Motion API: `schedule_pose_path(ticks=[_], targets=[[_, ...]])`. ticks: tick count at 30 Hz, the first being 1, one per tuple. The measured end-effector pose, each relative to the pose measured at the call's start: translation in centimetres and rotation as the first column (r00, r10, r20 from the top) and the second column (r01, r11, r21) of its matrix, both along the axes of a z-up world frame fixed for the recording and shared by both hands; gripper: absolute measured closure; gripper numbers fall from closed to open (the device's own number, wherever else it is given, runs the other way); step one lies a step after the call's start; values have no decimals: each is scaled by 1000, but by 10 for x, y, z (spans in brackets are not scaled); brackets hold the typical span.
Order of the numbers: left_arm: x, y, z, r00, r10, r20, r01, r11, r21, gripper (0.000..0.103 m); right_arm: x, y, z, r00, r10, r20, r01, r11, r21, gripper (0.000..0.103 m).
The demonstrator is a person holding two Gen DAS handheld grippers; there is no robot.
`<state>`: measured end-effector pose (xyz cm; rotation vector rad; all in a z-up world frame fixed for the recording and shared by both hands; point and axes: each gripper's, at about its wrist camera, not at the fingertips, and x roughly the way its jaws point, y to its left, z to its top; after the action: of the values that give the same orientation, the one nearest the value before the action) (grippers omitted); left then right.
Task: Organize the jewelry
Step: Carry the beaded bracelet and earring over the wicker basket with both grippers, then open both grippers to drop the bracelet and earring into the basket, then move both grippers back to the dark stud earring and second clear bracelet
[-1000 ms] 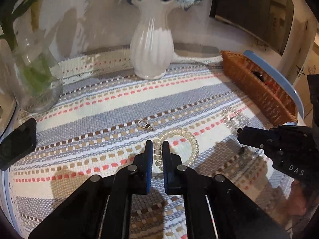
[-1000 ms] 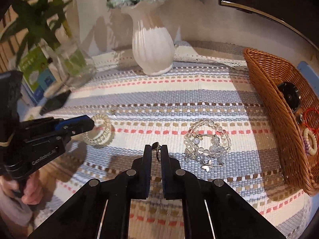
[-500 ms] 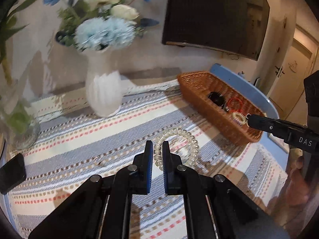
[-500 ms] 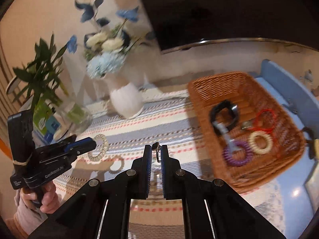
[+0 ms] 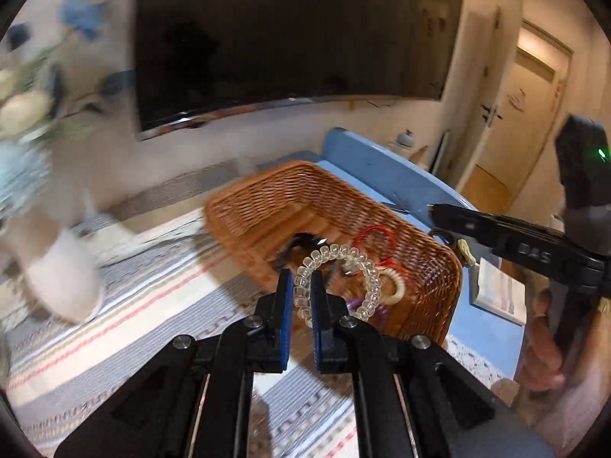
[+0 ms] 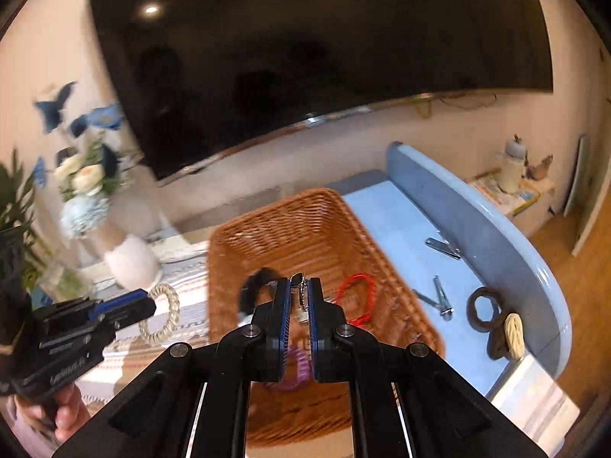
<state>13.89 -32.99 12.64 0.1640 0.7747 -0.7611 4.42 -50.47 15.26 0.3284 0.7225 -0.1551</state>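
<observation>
My left gripper is shut on a clear beaded bracelet and holds it in the air at the near edge of the brown wicker basket. It also shows in the right wrist view, with the bracelet hanging from it. My right gripper is shut on a small metal earring and holds it above the wicker basket. In the basket lie a red cord loop, a black hair tie and a purple coil tie.
A white vase with flowers stands on the striped cloth left of the basket. Nail clippers, a brown hair tie and a cream clip lie on the blue table to the right.
Both grippers have lifted from the cloth and swung right to the basket, each keeping its piece. The right gripper now hangs over the basket's inside.
</observation>
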Motion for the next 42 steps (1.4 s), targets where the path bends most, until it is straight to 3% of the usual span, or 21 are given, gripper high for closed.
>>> schedule_pose_path(ticks=[8,14,17,21,24,25,26,33,38,42], targets=[[3,-51,-36,997,-70,-40,72,996,47,96,24,-21,-28,998,-15,-59,17,999,39,94],[5,-62,-50,994,-92,-60,96,994,59,96,70,-19,-34,994,20,-110,-14,998,60,94],[8,-64,-54,993,-98,-59,102,993,60,96,87,-13,-39,990,19,-139,-15,1000,27,94],[16,-59,-57,991,-103,-80,106,994,27,95,96,-13,-45,987,26,-159,-20,999,44,93],[19,-44,-53,988,-103,-112,103,995,-10,74,96,-18,-49,986,23,-163,-10,997,82,78],[19,-38,-50,989,-100,-111,99,995,-23,65,94,-19,-49,987,26,-156,-11,995,95,75],[18,-34,-47,989,-99,-106,96,995,-30,62,92,-20,-48,988,26,-151,-11,995,101,75],[-4,15,-9,997,-53,-53,50,996,-68,62,62,-5,-25,993,44,-113,-32,993,110,75],[-25,75,13,1000,22,-15,-23,996,-89,62,32,35,7,992,113,-53,-109,992,71,75],[-43,140,17,991,134,12,-132,987,-91,62,10,81,21,980,195,-36,-194,981,22,74]])
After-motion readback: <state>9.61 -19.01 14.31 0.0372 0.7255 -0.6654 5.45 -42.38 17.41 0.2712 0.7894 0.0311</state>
